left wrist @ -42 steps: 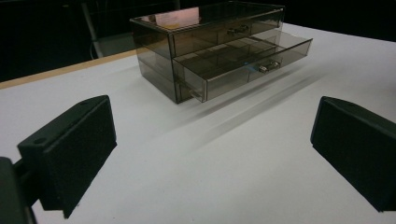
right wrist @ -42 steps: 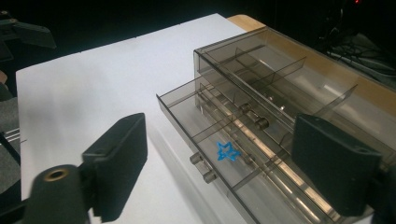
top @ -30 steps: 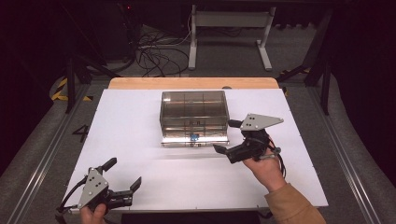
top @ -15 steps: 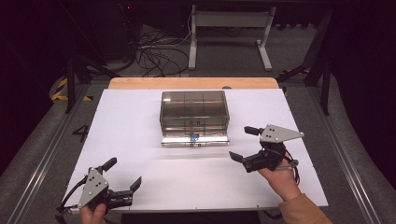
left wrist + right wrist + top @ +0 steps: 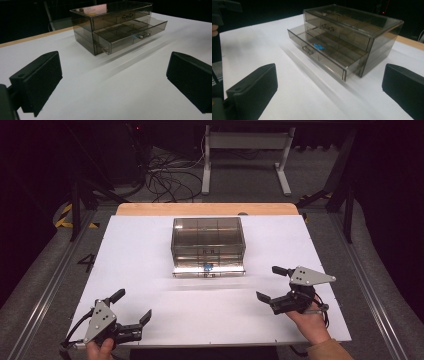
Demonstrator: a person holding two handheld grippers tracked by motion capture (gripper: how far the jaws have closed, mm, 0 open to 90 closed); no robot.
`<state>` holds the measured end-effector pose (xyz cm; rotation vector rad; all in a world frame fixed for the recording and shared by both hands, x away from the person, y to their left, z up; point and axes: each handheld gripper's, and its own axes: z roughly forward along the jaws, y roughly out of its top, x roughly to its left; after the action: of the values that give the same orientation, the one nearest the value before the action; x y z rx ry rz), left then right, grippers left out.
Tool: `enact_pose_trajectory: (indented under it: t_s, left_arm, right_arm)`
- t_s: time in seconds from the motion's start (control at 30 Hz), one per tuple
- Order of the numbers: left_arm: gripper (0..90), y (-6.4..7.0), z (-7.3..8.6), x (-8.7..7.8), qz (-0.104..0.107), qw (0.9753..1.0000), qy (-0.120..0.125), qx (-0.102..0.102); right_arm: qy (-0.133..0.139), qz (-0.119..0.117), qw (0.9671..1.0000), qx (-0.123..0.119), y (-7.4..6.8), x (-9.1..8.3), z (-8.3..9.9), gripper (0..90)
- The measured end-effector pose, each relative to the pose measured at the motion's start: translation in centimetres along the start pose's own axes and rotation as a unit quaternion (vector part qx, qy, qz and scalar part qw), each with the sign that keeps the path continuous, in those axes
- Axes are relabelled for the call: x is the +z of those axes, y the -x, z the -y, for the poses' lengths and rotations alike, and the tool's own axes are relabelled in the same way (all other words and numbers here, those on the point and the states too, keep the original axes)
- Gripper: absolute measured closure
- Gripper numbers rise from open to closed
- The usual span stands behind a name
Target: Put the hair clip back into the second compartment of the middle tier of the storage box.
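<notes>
- Both tongs stand with jaws apart and empty: left gripper (image 5: 131, 311) at the near left edge of the table, right gripper (image 5: 271, 284) at the near right, well apart from each other.
- Smoky clear drawer chest (image 5: 208, 240) sits mid-table toward the far side, clear of both grippers.
- Lower drawer (image 5: 322, 56) is pulled partway out toward the person; upper drawer (image 5: 125, 18) is closed flush.
- Small blue item (image 5: 318, 46) lies in a compartment of the open drawer, just behind the front wall near its handle (image 5: 308, 50). Its kind cannot be told.
- White table surface (image 5: 140, 255) bears the chest; a wooden strip (image 5: 200, 209) runs along the far edge.
- Person's hand (image 5: 310, 324) grips the right tool; the other hand (image 5: 98, 350) grips the left at the table's near edge.
- Cables (image 5: 167, 177) lie on the floor beyond the table.
</notes>
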<state>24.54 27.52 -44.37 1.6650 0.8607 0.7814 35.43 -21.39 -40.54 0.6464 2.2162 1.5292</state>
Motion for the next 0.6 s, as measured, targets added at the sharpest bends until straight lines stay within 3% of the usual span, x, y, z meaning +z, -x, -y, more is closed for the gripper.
enact_pose_trajectory:
  t_s: [0.6]
  left_arm:
    - [0.8,0.1,0.1,0.1,0.001,1.0,-0.003,0.006]
  right_arm:
    - [-0.012,-0.015,0.9996,0.02,0.1,-0.7,3.9,0.0]
